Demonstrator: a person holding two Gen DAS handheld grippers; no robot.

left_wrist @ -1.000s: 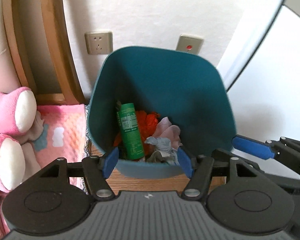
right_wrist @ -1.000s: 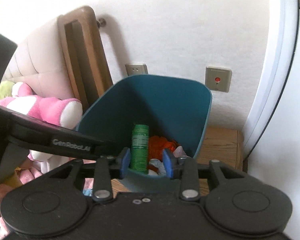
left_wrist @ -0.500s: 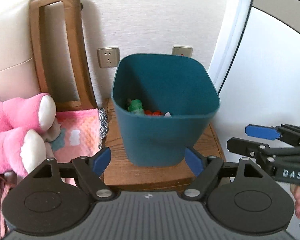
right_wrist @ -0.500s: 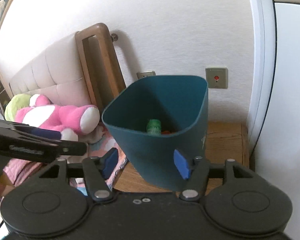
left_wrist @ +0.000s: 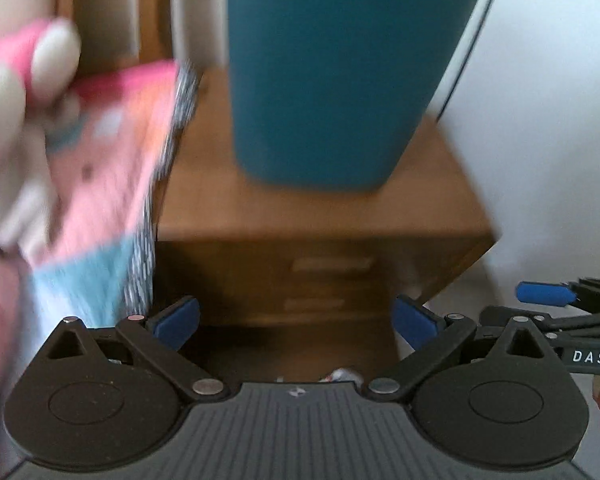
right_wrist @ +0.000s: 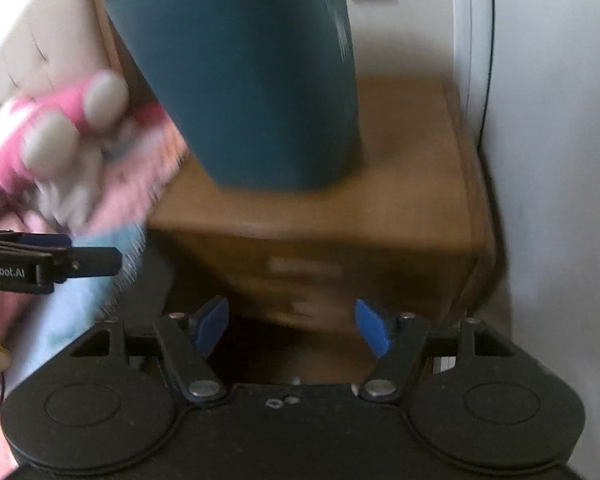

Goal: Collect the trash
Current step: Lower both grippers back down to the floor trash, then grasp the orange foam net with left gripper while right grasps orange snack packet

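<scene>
Left wrist: teal bin (left_wrist: pixel 332 72) upright on nightstand (left_wrist: pixel 316 208), contents hidden.

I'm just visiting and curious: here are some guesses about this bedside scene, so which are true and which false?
1. The teal trash bin stands on the wooden nightstand. True.
2. The left gripper clamps the bin. False: its jaws are opening, with nothing between them.
3. A pink plush toy lies to the left of the bin. True.
4. The right gripper holds a green bottle. False: its jaws are opening and empty.
5. The nightstand front shows drawers with handles. True.
</scene>
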